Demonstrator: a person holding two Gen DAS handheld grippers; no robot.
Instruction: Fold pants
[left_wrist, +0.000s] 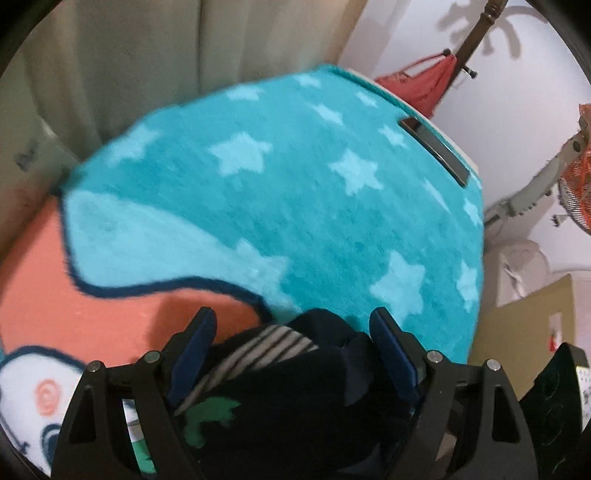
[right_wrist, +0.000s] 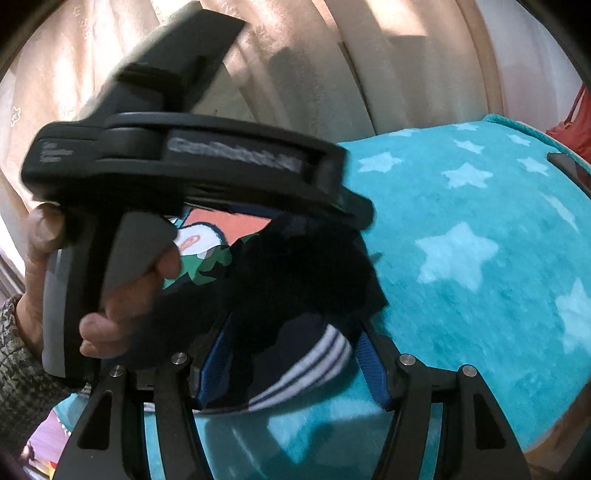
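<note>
The pants (left_wrist: 295, 384) are dark navy with grey-white stripes and a green camouflage patch. They lie bunched between the fingers of my left gripper (left_wrist: 291, 332), whose jaws stand wide apart around the cloth. In the right wrist view the same pants (right_wrist: 295, 280) hang bunched between the blue pads of my right gripper (right_wrist: 295, 354), also spread wide. The other hand-held gripper (right_wrist: 177, 162), held by a hand (right_wrist: 122, 295), crosses the upper left of that view over the pants. Whether either gripper pinches the cloth is unclear.
A teal blanket with pale stars (left_wrist: 314, 206) covers the surface, with an orange and white cartoon patch (left_wrist: 110, 317) at left. A dark flat phone-like bar (left_wrist: 434, 149) lies at its far right edge. Curtains (left_wrist: 147, 55) hang behind. A fan (left_wrist: 576, 184) and cardboard box (left_wrist: 524, 339) stand right.
</note>
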